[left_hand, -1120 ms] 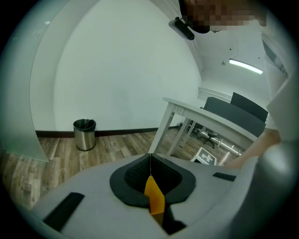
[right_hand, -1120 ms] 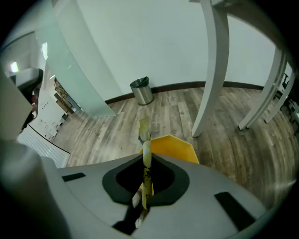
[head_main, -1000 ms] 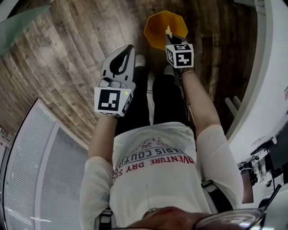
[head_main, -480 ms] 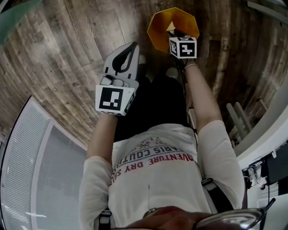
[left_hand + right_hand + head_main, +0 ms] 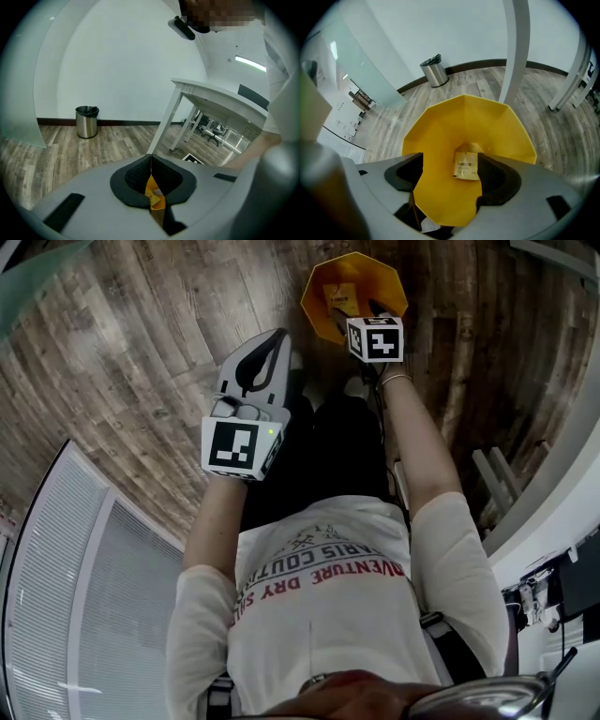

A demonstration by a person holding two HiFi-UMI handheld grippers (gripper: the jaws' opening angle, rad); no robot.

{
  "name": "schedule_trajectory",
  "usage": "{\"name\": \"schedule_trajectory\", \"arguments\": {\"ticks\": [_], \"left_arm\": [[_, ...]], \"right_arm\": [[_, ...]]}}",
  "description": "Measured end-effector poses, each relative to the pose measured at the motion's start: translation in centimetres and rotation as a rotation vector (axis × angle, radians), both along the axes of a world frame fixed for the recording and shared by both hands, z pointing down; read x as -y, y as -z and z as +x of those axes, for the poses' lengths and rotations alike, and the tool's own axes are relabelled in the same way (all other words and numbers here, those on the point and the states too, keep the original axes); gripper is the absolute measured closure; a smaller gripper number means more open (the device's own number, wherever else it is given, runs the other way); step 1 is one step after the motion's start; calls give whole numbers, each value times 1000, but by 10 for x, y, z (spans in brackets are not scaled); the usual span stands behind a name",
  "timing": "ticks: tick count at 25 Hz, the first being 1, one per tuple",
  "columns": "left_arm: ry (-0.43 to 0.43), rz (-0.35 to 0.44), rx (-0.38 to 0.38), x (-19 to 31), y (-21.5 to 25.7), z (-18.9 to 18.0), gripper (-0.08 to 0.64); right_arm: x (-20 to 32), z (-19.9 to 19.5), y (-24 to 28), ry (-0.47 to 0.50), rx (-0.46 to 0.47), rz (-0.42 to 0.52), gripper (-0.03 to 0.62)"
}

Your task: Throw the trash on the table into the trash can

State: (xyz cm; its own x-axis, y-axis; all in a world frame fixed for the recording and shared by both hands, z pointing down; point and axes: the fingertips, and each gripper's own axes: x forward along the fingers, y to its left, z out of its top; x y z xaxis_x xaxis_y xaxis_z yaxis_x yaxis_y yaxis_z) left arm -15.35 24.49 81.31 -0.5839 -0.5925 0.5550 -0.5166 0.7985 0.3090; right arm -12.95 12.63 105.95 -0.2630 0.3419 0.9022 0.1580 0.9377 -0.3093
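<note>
The yellow trash can (image 5: pixel 349 287) stands on the wood floor in front of the person's feet. My right gripper (image 5: pixel 364 313) hangs over its mouth, pointing steeply down. Its jaws have just been opening and now stand wide apart. A small pale paper packet (image 5: pixel 466 165) sits loose between them, close to the right pad (image 5: pixel 501 176), above the can's yellow inside (image 5: pixel 454 136). My left gripper (image 5: pixel 274 341) is held to the left of the can with its pads (image 5: pixel 140 176) pressed together. A sliver of yellow shows in the slit behind them.
A steel bin (image 5: pixel 87 122) stands by the far wall; it also shows in the right gripper view (image 5: pixel 435 71). A white table (image 5: pixel 220 101) is on the right, with one leg (image 5: pixel 515 51) just beyond the yellow can. A frosted glass panel (image 5: pixel 356 61) stands at the left.
My right gripper has come down closer to the yellow can and its jaws have opened, letting go of the packet. The left gripper has stayed shut beside it.
</note>
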Motion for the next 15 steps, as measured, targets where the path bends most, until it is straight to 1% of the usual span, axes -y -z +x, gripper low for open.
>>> {"name": "schedule_trajectory", "arguments": {"ticks": [6, 8, 9, 10, 11, 12, 15], "left_arm": [[10, 3, -12, 8, 20, 4, 535], [16, 0, -19, 11, 29, 6, 535], [18, -1, -21, 13, 35, 6, 535], [18, 1, -21, 16, 43, 5, 535], [14, 3, -18, 19, 52, 4, 535], [5, 4, -11, 23, 63, 3, 535], [-29, -2, 13, 36, 103, 0, 535]], "right_arm": [[5, 1, 34, -11, 10, -8, 246], [8, -3, 53, -21, 40, -5, 255], [13, -7, 66, -35, 78, 16, 345], [20, -13, 83, -53, 129, 45, 507], [26, -19, 101, -69, 177, 68, 555], [30, -23, 119, -81, 212, 73, 555], [34, -27, 177, -105, 274, 44, 566]]}}
